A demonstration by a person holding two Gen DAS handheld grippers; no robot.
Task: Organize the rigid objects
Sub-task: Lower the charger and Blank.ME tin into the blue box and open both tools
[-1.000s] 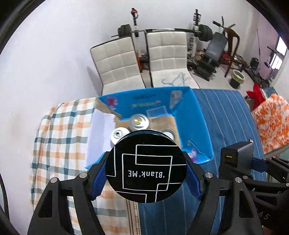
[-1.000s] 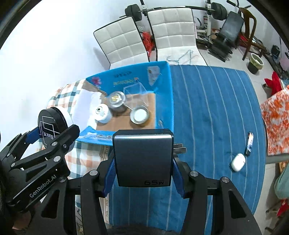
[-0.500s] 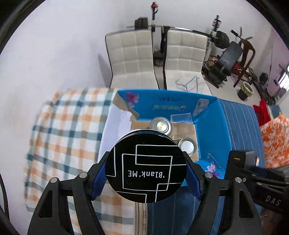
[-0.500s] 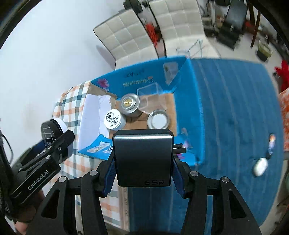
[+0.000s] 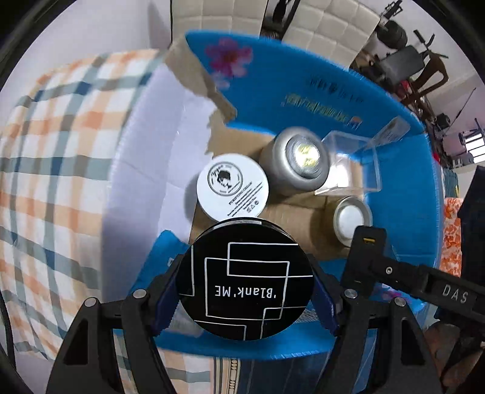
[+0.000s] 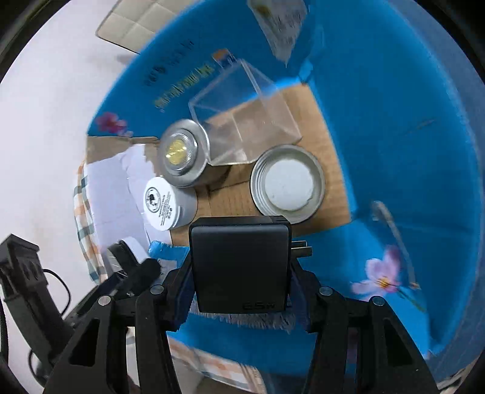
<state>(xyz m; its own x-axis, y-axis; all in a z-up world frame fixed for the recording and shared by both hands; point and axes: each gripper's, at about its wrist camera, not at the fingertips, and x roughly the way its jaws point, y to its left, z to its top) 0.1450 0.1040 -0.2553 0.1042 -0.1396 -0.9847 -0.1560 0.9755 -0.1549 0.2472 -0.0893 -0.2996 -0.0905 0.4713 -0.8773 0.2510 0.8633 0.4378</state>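
My left gripper [image 5: 247,294] is shut on a round black jar [image 5: 245,280] with "Blank ME" on its lid, held over the near edge of an open blue cardboard box [image 5: 318,100]. My right gripper [image 6: 241,271] is shut on a dark grey 65W charger [image 6: 241,266], low over the same blue box [image 6: 394,136]. Inside the box stand a white jar [image 5: 232,186] [image 6: 165,203], a silver tin [image 5: 298,160] [image 6: 185,156], a clear plastic cube [image 5: 353,165] [image 6: 245,115] and a shallow silver lid [image 5: 351,218] [image 6: 288,181].
The box rests on a bed, with a checked cloth [image 5: 54,169] to its left and a blue striped cover [image 5: 242,372] below. White chairs [image 5: 327,24] and gym equipment [image 5: 406,60] stand behind. The right gripper's arm [image 5: 424,278] crosses the left wrist view's lower right.
Both grippers have moved forward and down toward the box, which now fills each view. The jar and the charger stay held.
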